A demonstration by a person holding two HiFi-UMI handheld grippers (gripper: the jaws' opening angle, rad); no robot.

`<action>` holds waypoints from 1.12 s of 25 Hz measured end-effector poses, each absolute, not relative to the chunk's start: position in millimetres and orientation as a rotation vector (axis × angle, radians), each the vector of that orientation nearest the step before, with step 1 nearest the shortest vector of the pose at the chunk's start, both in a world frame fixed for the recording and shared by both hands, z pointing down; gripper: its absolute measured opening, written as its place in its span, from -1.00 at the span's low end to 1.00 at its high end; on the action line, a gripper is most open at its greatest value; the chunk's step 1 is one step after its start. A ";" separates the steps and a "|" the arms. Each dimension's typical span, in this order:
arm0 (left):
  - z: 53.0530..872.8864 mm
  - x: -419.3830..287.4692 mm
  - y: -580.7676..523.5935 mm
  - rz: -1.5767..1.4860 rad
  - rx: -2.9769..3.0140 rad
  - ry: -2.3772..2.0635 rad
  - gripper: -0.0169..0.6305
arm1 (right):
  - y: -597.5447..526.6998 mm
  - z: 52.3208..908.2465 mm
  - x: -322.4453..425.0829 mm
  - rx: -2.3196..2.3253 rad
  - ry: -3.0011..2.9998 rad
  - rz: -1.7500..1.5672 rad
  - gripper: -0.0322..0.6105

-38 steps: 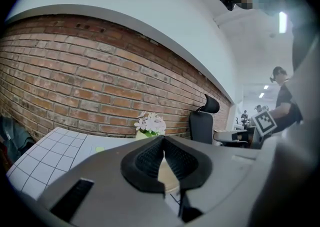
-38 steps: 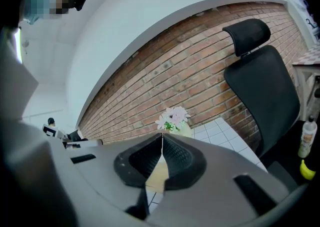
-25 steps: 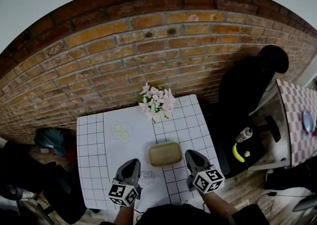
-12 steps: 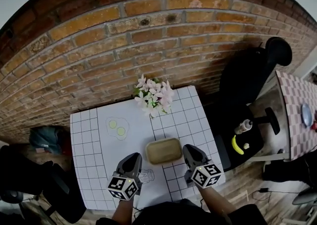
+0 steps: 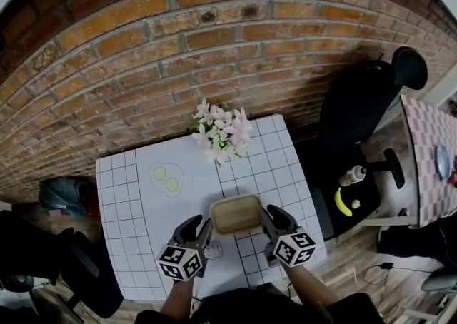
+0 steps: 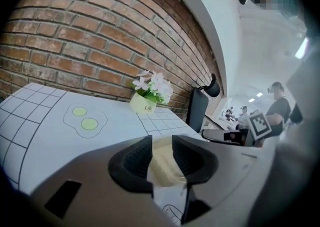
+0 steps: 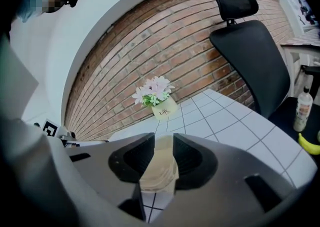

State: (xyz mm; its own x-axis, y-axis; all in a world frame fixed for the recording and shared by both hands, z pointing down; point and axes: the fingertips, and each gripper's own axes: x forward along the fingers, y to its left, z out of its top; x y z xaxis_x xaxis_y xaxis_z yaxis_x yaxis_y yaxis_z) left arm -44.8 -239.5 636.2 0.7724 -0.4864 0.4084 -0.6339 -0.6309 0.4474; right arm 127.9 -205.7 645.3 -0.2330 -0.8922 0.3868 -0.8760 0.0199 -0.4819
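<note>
A shallow tan tray [image 5: 235,214] sits over the near middle of the white gridded table [image 5: 128,201]. In the head view my left gripper [image 5: 207,227] is at the tray's left end and my right gripper [image 5: 264,215] at its right end, both angled inward. The left gripper view shows the left gripper [image 6: 161,153] with its jaws a little apart and the tan tray's rim [image 6: 162,166] clamped between them. My right gripper [image 7: 163,153] clamps the tray's other rim [image 7: 159,173] the same way.
A pot of pink and white flowers [image 5: 220,133] stands at the table's far edge against the brick wall. A fried-egg drawing [image 5: 166,178] lies left of centre. To the right are a black office chair [image 5: 364,101], a bottle [image 5: 351,175] and a banana [image 5: 343,201].
Both grippers have turned inward onto the tray's ends, and their jaws now stand apart with its rim between them. Both gripper views have tilted down toward the table.
</note>
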 end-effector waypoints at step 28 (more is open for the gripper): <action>662.6 -22.1 -231.6 0.318 2.267 -0.723 -0.36 | -209.9 661.4 118.4 -1.908 2.237 -1.112 -0.51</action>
